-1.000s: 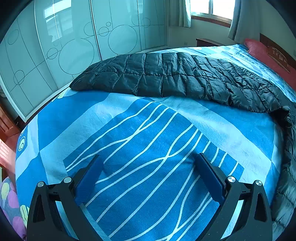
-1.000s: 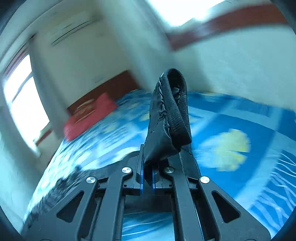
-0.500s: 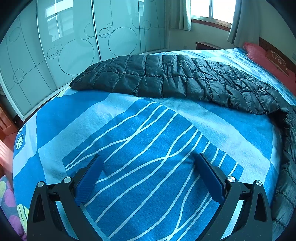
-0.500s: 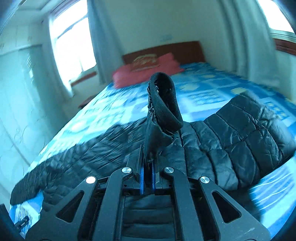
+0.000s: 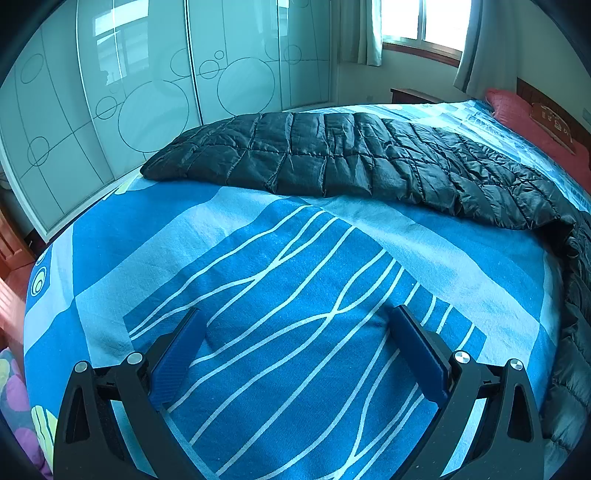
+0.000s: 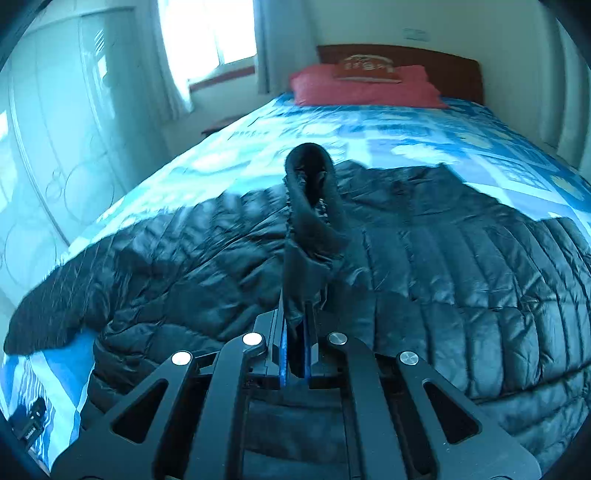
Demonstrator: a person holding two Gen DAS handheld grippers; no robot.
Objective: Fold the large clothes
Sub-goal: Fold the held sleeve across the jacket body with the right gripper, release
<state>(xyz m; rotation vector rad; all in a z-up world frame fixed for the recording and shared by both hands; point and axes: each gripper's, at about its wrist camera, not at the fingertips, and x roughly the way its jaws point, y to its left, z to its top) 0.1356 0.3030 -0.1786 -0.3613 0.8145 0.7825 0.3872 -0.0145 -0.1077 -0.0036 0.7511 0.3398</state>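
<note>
A: From the left wrist view, what do we see?

B: We see our left hand-held gripper (image 5: 295,347) low in the picture. Its two blue pads (image 5: 177,354) stand far apart, with nothing between them. Under them is the bed with its blue sheet with white wavy lines (image 5: 295,295).

A: And the big thing we fold?

B: The black puffy quilted coat (image 5: 332,162) lies flat on the far side of the bed. It runs from the left across to the right edge, then bends down along the right side. Behind it we see the pale sliding wardrobe doors with circle patterns (image 5: 147,96) and a window with curtains (image 5: 421,22).

A: Now the right wrist view.

B: Our right hand-held gripper (image 6: 295,325) has its jaws pressed together on a black cuff of the coat's sleeve (image 6: 310,206). The cuff sticks up above the jaws like a loop.

A: Where is the rest of the coat here?

B: It is spread on the bed below and past the gripper, from the left edge to the right edge. Far back we see a red pillow (image 6: 365,90) against a brown wooden headboard (image 6: 443,66).
</note>
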